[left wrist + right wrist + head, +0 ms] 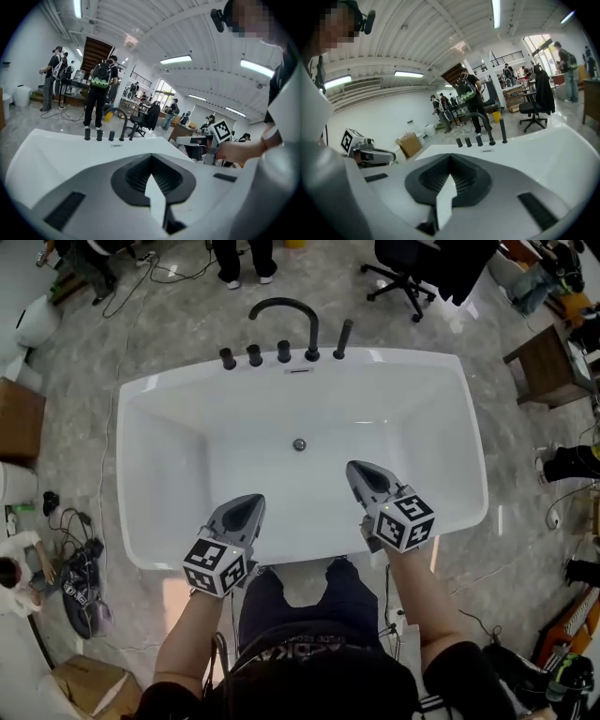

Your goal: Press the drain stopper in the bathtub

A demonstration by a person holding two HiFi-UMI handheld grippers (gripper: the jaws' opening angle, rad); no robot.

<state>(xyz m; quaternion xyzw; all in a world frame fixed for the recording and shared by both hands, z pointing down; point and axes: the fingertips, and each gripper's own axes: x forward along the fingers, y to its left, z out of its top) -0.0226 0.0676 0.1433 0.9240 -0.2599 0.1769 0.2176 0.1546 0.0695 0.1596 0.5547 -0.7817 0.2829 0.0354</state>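
The round metal drain stopper (pixel 299 443) sits in the floor of the white bathtub (pixel 150 418), near the faucet end. Above the tub's near rim my left gripper (pixel 255 501) is shut and holds nothing; it is well short and left of the stopper. Over the tub's near right part my right gripper (pixel 354 467) is also shut and empty, a short way right of the stopper. Both gripper views look across the tub toward the black faucet (pixel 123 123) (pixel 482 121); the stopper is hidden in them. In those views the left gripper (pixel 151 157) and right gripper (pixel 450 157) show their jaws together.
A black arched faucet (pixel 286 315) with several black knobs (pixel 254 355) stands on the tub's far rim. Beyond it are an office chair (pixel 409 268) and standing people (pixel 98 89). A wooden cabinet (pixel 551 362) is at right; cables and a bag (pixel 80 577) lie at left.
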